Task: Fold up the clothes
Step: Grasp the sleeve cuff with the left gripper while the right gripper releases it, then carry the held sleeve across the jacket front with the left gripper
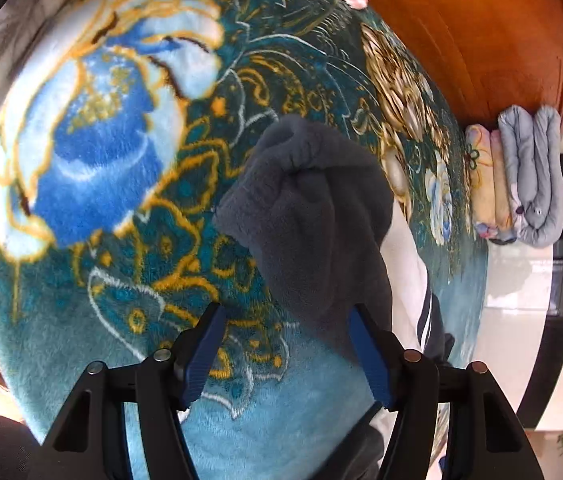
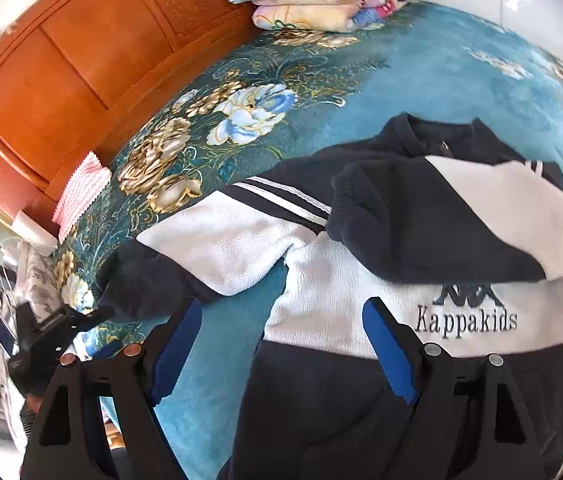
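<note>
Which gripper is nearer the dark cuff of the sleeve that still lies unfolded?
Left. The left gripper hangs open right over the sleeve's dark cuff, one pad beside it. The right gripper is open above the sweater's body, apart from that cuff.

Both handheld grippers are showing the same build — matte black frames with triangular cut-outs. The left gripper (image 1: 287,344) is carrying ribbed blue pads on its fingers (image 1: 373,360), with round silver pivot pins. The right gripper (image 2: 287,356) is wearing matching blue pads — its left pins are looking coppery.
</note>
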`<state>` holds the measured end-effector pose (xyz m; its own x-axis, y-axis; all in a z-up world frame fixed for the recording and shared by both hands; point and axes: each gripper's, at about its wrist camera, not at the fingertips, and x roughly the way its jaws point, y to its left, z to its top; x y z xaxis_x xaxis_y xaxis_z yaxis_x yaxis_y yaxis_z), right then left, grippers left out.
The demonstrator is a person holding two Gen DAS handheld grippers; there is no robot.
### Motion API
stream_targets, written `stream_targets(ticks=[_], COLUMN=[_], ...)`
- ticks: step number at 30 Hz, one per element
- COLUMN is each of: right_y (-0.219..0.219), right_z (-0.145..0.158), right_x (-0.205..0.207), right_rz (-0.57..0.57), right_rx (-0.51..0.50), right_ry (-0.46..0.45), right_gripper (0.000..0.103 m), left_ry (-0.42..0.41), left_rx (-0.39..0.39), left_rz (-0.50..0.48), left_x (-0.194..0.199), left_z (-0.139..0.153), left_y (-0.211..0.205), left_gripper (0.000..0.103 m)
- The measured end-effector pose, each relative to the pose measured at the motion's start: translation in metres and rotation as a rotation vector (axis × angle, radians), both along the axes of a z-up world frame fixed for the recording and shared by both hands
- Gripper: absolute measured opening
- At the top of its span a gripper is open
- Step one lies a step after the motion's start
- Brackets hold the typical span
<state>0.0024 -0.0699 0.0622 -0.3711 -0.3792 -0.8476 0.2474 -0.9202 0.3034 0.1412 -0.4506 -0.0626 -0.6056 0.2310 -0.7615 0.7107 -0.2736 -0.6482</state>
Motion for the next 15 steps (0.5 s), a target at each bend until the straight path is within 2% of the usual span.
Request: stream_targets(ticks=[2,5,6,7,9,11,15], right_y=[0.008,0.026,0.032,0.038,0.049,0.060,0.087], right_z=[0.003,0.008,0.008,0.009,0.014,0.019,0.021], right_x=[0.001,0.004,0.004,0.004,0.006,0.007,0.009], right_rz=[-0.019,-0.059,-0.072,-0.086,-0.106,-0.127,-0.184], right_rx=[-0.022,-0.050,-0.054,-0.058,-0.057,-0.055,-0.084], right_ry=[-0.003,-0.004,-0.008,-0.012,0.000,0.012,0.008], right_gripper=[0.083,0.084,0.084,0.084,0.084,0.084,0.084], left_ry=[0.012,-0.025,-0.037,-0.047,-0.066,-0.077,-0.023], left_rx=[-0.013,-0.029,-0.033,-0.037,-0.063,-0.124,-0.281], left_rz=[0.018,0.046,0.054,0.059,0.050,0.020,-0.063], left_x=[-0.002,-0.008,-0.009,-0.010,-0.013,-0.019,-0.036], left_z=[0.000,-0.003,-0.004,-0.005,-0.003,0.008,0.055], left_y=[-0.004,-0.012,-0.015,-0.017,-0.018,-0.014,0.005], left_gripper=[0.064,0.035,0.021,0.014,0.011,0.010,0.009])
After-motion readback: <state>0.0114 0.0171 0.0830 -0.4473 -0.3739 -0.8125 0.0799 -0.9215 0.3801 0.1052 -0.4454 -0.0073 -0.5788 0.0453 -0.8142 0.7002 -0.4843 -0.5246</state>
